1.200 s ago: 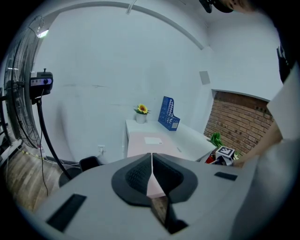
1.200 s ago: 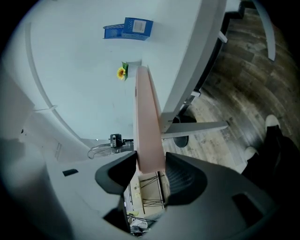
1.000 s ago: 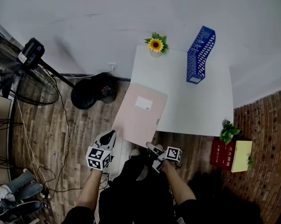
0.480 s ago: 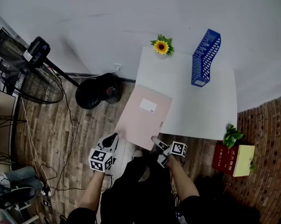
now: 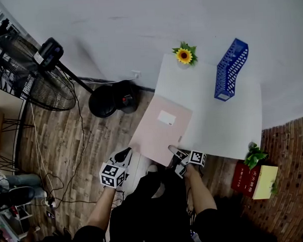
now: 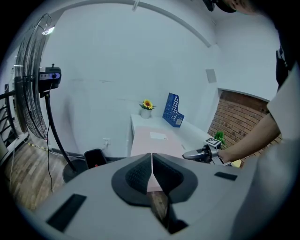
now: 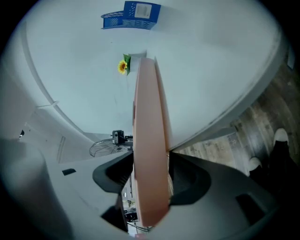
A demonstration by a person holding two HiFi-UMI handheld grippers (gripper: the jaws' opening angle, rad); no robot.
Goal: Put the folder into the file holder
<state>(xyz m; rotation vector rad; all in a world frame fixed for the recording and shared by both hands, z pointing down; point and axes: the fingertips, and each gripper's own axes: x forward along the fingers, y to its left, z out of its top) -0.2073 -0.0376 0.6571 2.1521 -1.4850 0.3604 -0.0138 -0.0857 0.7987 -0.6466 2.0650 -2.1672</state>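
Table (image 5: 223, 124): folder (image 5: 161, 131) within opening right gripper (image 5: 175, 152)

Steep overhead head view, two jaw-level gripper views; table (image 5: 216, 120) and file holder (image 5: 231, 69) common to all.

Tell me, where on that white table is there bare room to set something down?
The widest bare stretch of the table lies between the pink folder and the blue file holder, down to the near right corner. Crowded: the near left edge, where the folder overhangs with the right tongs' jaws opening around it, and the far left corner with the sunflower pot.
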